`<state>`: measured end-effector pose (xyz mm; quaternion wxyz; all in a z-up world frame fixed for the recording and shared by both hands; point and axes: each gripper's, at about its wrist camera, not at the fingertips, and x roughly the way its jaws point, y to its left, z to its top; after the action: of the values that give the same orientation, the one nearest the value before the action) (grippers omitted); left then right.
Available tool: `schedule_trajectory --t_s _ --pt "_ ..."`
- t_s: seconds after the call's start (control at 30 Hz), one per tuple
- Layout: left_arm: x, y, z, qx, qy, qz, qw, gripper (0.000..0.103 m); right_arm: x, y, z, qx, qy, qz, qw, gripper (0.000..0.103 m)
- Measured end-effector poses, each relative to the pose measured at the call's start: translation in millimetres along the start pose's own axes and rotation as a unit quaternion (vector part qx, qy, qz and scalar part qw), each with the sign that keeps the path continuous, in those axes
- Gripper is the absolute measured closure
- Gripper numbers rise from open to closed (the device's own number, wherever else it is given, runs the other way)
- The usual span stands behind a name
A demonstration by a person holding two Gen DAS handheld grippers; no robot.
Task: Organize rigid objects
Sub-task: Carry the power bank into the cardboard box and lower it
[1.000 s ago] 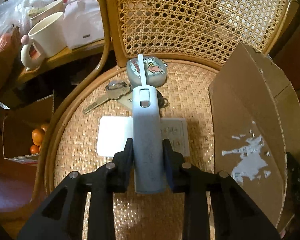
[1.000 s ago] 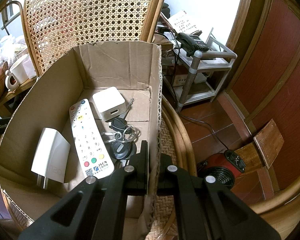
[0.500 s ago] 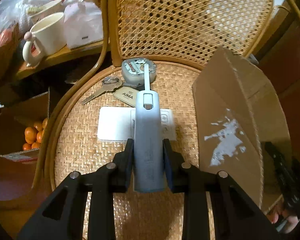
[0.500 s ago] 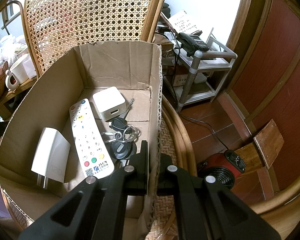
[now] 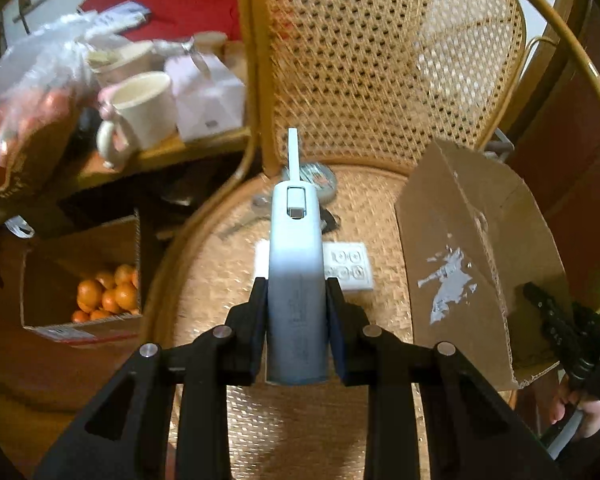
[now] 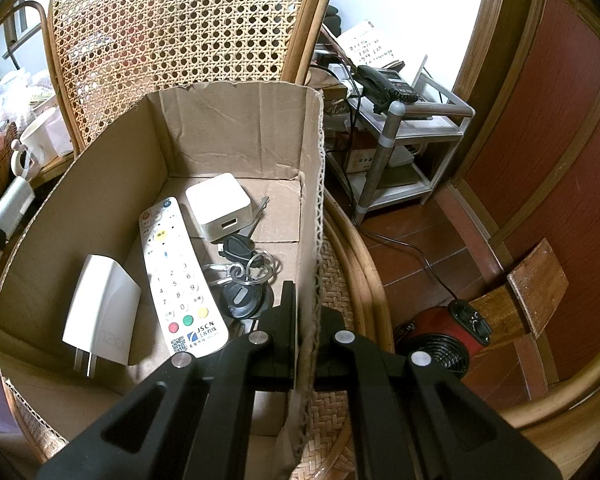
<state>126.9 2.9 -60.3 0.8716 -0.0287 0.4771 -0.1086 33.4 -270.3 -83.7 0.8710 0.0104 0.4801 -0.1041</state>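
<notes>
My left gripper is shut on a pale blue-grey power bank with a strap at its far end, held above the woven rattan chair seat. On the seat below lie a white socket plate, a round tin and keys. A cardboard box stands on the seat to the right. My right gripper is shut on the box's right wall. Inside the box lie a white remote, a white charger cube, a white plug adapter and a bunch of keys.
A side table at left holds a cream mug, bags and a pink box. A carton of oranges sits on the floor. Right of the chair stand a metal shelf with a telephone and a red fan heater.
The left gripper has risen and drawn back with the power bank, so the seat items look smaller and farther. The box has come closer in its view. The right gripper has not moved.
</notes>
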Motion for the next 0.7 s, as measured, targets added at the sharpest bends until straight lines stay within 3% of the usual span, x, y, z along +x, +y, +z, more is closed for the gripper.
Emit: schedule_trajectory --t_s 0.23,0.7 --pt "-22.4 -5.1 5.3 0.005 -0.042 0.002 0.9991 0.077 0.0 -0.1 0.1 0.000 0.000 0.000 1.000 0.097" --pt "-49.3 -82.7 2.6 0.048 -0.081 -0.071 0.9930 0.077 -0.1 -0.3 0.2 0.000 0.000 0.001 1.000 0.097"
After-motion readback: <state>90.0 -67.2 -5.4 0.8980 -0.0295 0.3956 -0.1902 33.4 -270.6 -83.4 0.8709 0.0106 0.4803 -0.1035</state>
